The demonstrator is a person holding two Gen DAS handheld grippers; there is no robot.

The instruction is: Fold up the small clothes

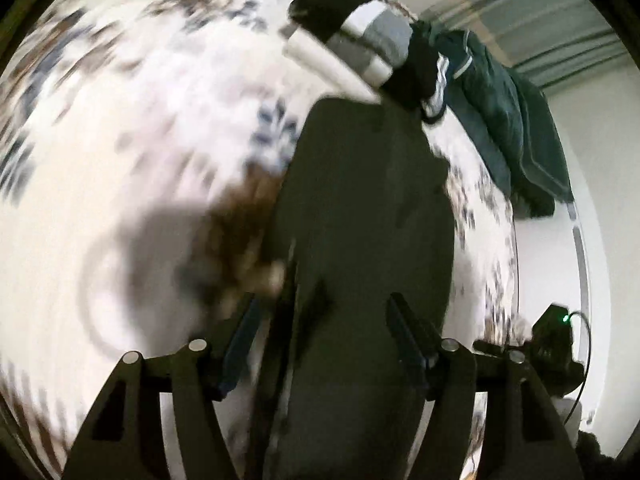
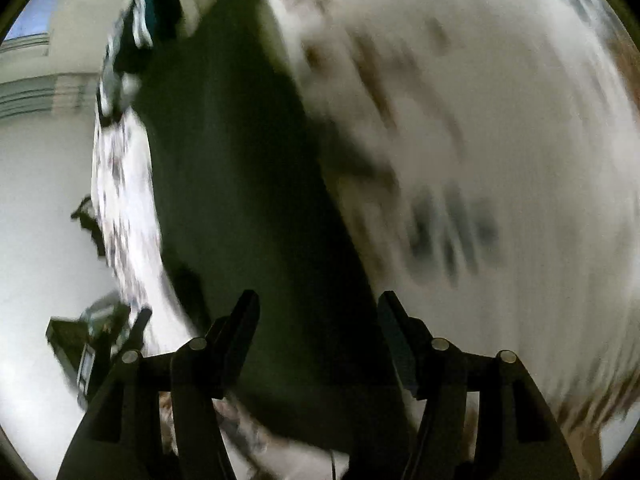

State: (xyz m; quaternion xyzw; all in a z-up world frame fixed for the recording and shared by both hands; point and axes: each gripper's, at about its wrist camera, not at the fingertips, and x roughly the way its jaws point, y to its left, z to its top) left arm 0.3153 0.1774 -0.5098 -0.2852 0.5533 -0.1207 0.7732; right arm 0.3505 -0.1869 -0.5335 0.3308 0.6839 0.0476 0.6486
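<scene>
Dark garment, a long, narrow piece of olive-black cloth, lies flat on the patterned bedspread, its long axis running away from both cameras toward the far edge of the bed, where a striped folded piece and a heap of green clothes sit. Its near end lies below the left gripper and the right gripper, side by side above it. Both stand with fingers wide and nothing pinched between them; the cloth looks let go. Judging from its smooth, strip-like lie, it seems laid out lengthwise for the next fold. Both views are motion-blurred, so seams and hems cannot be made out.
</scene>
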